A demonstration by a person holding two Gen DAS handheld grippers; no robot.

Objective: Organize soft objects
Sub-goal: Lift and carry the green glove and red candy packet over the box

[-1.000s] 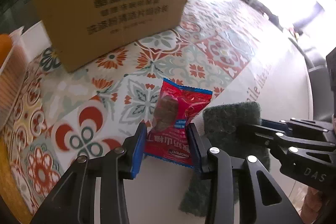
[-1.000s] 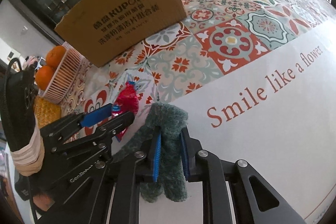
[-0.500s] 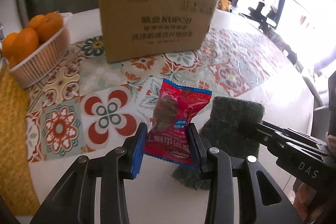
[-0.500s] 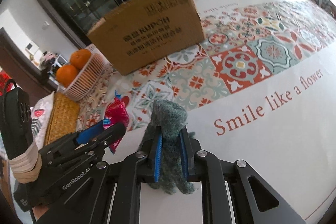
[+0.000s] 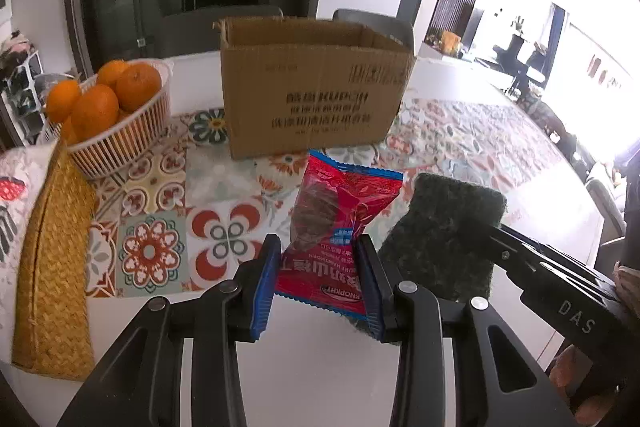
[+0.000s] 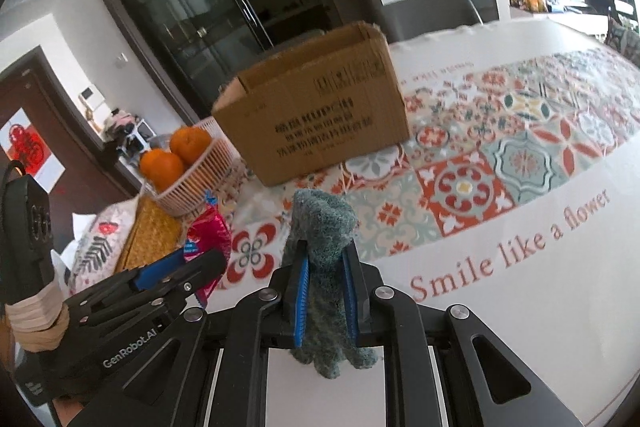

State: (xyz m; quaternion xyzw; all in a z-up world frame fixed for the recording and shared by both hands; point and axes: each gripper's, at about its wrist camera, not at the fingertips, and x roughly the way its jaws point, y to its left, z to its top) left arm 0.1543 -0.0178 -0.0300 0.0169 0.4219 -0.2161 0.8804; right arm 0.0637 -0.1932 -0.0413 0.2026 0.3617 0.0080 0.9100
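Note:
My left gripper is shut on a red snack packet, held clear above the patterned tablecloth. My right gripper is shut on a dark green scouring pad, folded between the blue pads and also lifted off the table. In the left wrist view the scouring pad and the right gripper's black fingers sit just right of the packet. In the right wrist view the snack packet and the left gripper's fingers show at the lower left. An open cardboard box stands behind both, top open.
A white basket of oranges stands left of the box. A woven straw mat lies along the left table edge, a printed cushion beside it. The cardboard box has chairs behind it. White cloth with lettering stretches right.
Both grippers rose off the table with packet and pad and tilted up. The box's open top, the basket and the room behind came into view.

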